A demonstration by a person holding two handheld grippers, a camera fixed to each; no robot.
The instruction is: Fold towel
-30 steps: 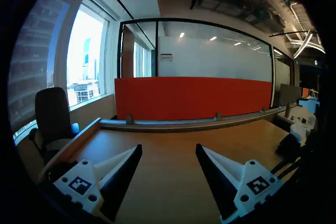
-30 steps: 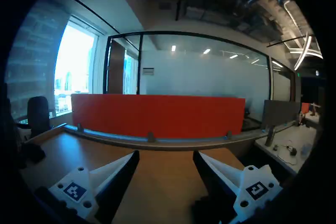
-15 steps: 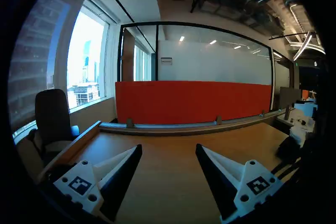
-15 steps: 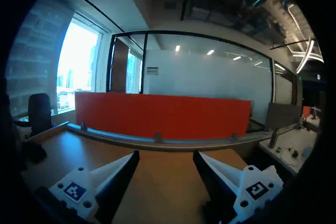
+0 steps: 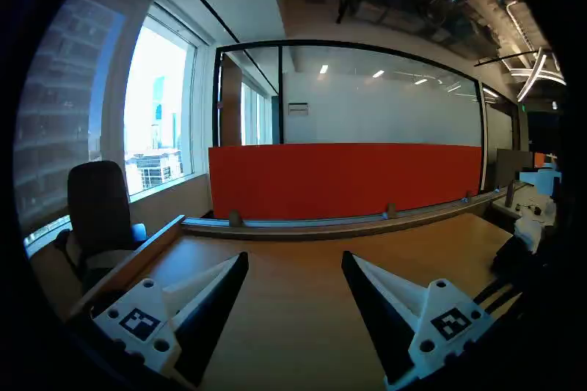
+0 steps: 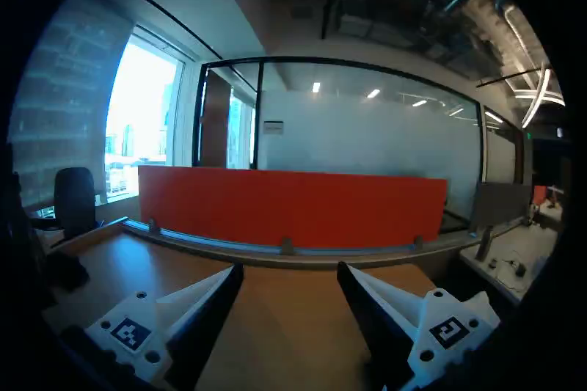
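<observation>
With the left gripper [image 5: 293, 254] and right gripper [image 6: 290, 266] both spread wide and level over the desk [image 5: 411, 237], pointing at the red divider [image 5: 345, 180], I cannot tell which way the towel lies from either, so I judge neither one nearer yet.

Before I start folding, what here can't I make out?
- Left gripper view: dark and white clutter at the right end of the brown wooden desk, shadowed and cut off by the edge.
- Right gripper view: small items on the white side desk, too small; dark lump at left, shadowed.
- Desk nearest the fingers: cut off below.
</observation>
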